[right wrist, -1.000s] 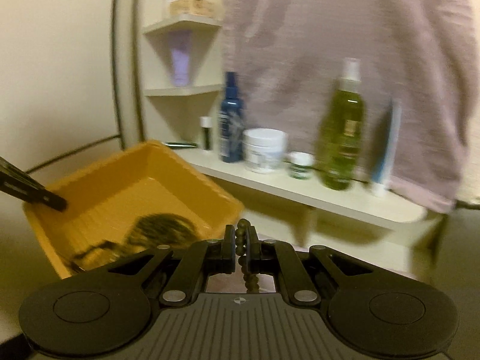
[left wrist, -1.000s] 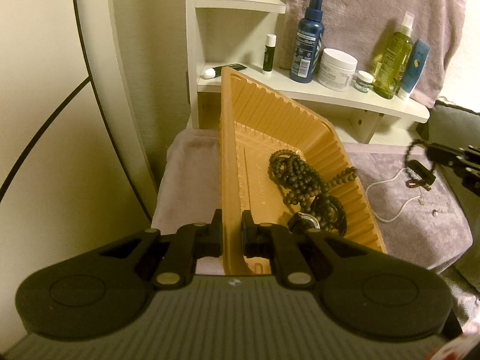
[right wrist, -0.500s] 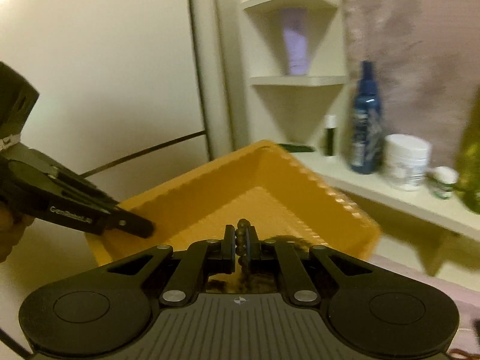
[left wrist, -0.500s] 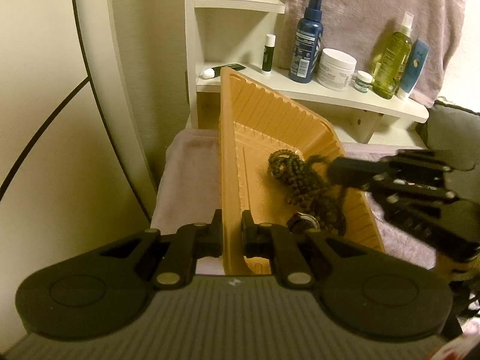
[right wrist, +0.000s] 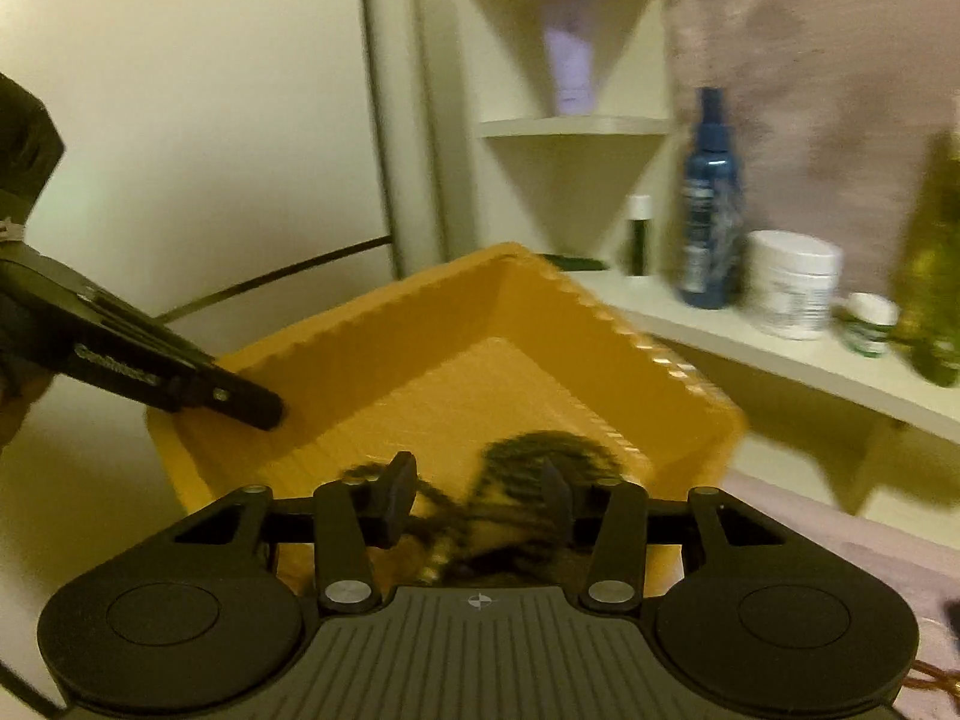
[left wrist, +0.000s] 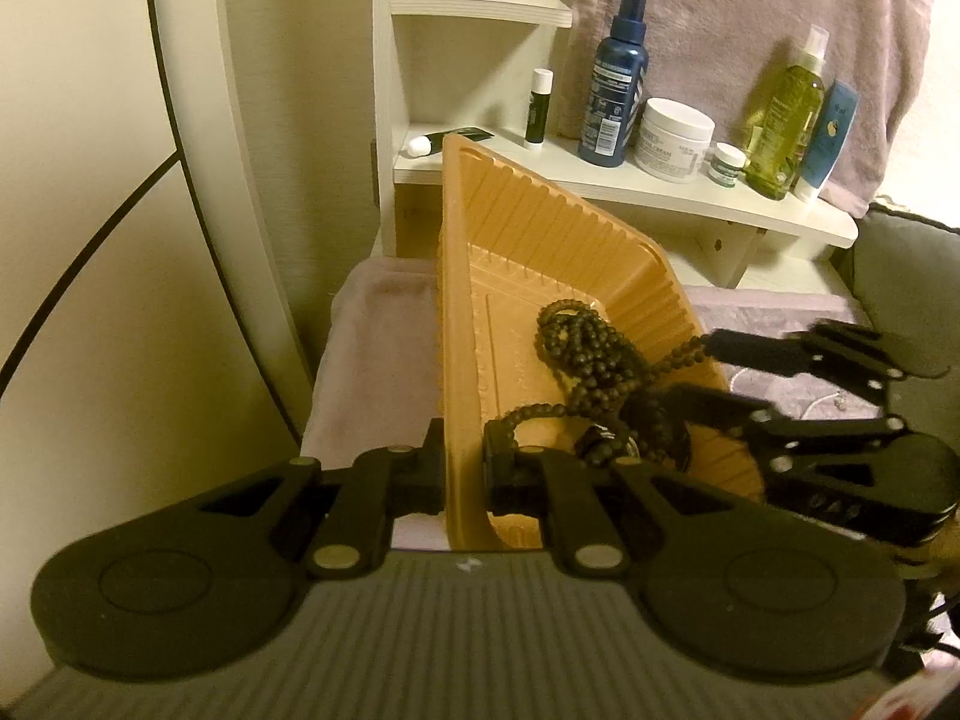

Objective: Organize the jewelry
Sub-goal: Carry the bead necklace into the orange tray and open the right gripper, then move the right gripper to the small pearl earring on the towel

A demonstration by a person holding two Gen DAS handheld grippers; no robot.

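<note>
An orange ribbed tray (left wrist: 540, 228) is tilted up on a purple towel. My left gripper (left wrist: 465, 468) is shut on its near wall, one finger (right wrist: 240, 399) inside the tray. A pile of dark bead strands (left wrist: 588, 354) lies in the tray's low corner. In the left wrist view my right gripper (left wrist: 702, 381) reaches over the tray's right rim, its jaws opening. A bead strand (left wrist: 684, 354) trails from near its upper finger down to the pile. In the right wrist view the right gripper (right wrist: 480, 492) stands apart over blurred beads (right wrist: 540, 456) in the tray (right wrist: 420, 348); the pads do not press them.
A white shelf (left wrist: 660, 192) behind the tray carries a blue spray bottle (left wrist: 615, 78), a white jar (left wrist: 675, 138), a green bottle (left wrist: 786, 114) and small tubes. A white cord (left wrist: 822, 402) lies on the purple towel (left wrist: 372, 348) right of the tray. A grey cushion (left wrist: 906, 264) is far right.
My right gripper swung in from the right over the tray and its jaws spread apart, letting go of the bead strand it held. The left gripper and tray kept still.
</note>
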